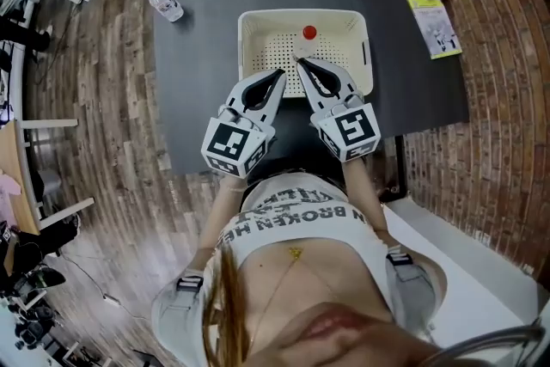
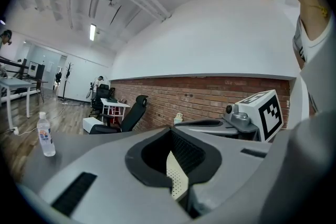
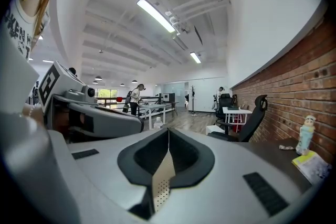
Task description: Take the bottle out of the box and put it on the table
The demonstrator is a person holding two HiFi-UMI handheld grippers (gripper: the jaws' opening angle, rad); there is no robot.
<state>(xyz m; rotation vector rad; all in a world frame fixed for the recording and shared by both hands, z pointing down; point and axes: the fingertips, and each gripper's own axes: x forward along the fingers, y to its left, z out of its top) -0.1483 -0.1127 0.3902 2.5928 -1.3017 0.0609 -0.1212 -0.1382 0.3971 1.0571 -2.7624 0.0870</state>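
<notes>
Red-capped clear plastic bottle [image 1: 309,33] sits inside the cream perforated plastic box [image 1: 244,47], towards the far wall and right of centre. Only the cap reads clearly from the head view, so I can't tell whether it's upright or tilted. The box is mid-way across the dark grey table [image 1: 206,47].

Left gripper [image 1: 281,75] and right gripper [image 1: 298,62] both have their jaws fully together with nothing between them. Through each gripper's closed tips only perforated box floor shows. Both tips sit over the box's near half, the right one nearer the bottle but apart from it.

Risks as I see them:
- Going in with the jaws together just shoves the bottle. It tips or skids into the far wall, and a bottle lying flat in a walled box is a worse pick.
- The two grippers are just beside each other. Opening either one here could clip the other or the box wall.
- The box looks light. A nudge on the rim or a side-load from the bottle may slide it on the table, so bracing with the left gripper seems sensible.
- A pinch on the cap only is likely to swing or slip, so the body is the safer grab.
- Lifting too low could catch the bottle base on the rim and drag the box.
- A second clear water bottle [image 1: 165,3] already stands on the table at far left. It's the wrong target.
</notes>
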